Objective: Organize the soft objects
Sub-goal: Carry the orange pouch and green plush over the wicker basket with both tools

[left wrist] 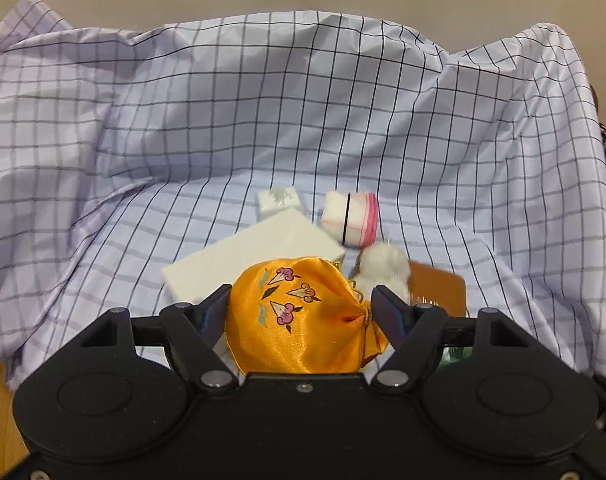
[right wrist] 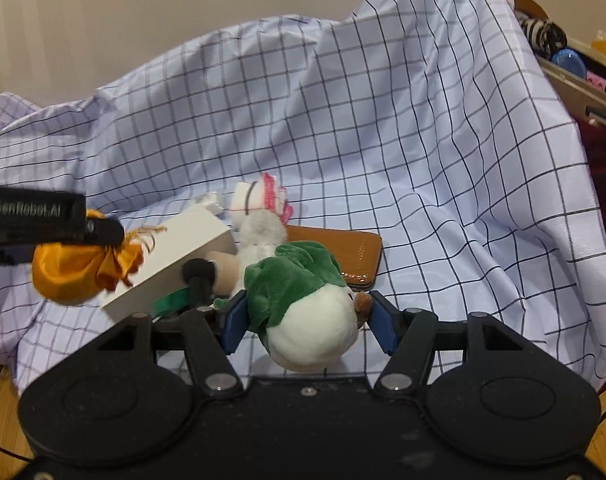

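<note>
My left gripper [left wrist: 301, 296] is shut on an orange satin pouch [left wrist: 303, 320] printed with pink flowers, its gathered neck at the right finger. The right wrist view shows that same pouch [right wrist: 67, 276] lifted off the cloth at the left. My right gripper [right wrist: 308, 304] is shut on a green and white plush toy [right wrist: 311, 332] with a small brown nub, the blue pads pressing both its sides. On the cloth behind lie a white furry toy [right wrist: 261, 236] and a rolled white cloth with a pink edge and black band [left wrist: 353, 220].
A lilac chequered sheet [left wrist: 303, 100] covers the surface and rises behind it. On it lie a white box [left wrist: 255, 256], a brown wallet [right wrist: 343, 256], a small white packet [left wrist: 279, 200] and a black-tipped beige tool [right wrist: 207, 270]. A cluttered shelf [right wrist: 575, 76] stands at the right.
</note>
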The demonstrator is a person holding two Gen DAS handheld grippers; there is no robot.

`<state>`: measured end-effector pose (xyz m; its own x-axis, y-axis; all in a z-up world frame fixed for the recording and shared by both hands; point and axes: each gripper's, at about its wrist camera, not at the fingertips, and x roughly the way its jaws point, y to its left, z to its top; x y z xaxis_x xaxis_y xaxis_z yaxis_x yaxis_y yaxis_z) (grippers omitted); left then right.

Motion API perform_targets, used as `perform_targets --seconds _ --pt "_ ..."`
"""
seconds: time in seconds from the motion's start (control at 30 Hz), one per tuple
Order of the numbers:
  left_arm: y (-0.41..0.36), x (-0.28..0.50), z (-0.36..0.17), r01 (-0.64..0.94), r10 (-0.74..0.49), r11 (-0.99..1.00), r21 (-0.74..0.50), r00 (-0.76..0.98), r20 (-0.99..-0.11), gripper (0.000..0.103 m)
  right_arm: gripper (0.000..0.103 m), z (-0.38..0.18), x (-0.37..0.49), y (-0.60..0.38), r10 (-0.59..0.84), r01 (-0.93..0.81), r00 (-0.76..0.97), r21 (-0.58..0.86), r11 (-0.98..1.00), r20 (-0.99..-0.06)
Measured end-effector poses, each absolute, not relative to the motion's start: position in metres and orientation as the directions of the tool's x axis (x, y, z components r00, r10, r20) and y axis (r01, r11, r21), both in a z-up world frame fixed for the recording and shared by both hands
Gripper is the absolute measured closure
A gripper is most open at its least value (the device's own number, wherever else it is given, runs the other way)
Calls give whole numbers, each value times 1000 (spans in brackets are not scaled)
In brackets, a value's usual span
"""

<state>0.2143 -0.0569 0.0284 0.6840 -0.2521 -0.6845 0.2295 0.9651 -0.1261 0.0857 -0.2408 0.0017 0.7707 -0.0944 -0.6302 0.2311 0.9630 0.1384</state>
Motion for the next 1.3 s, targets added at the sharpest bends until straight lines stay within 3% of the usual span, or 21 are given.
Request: perform_targets --seconds 0.87,1.3 --pt "-15 62 -5 148 -238 971 -186 636 -734 34 41 22 -72 -203 31 103 832 209 972 -554" --pt "-15 31 -5 113 -202 979 -172 671 -714 34 41 22 -102 -201 7 123 842 204 971 -539"
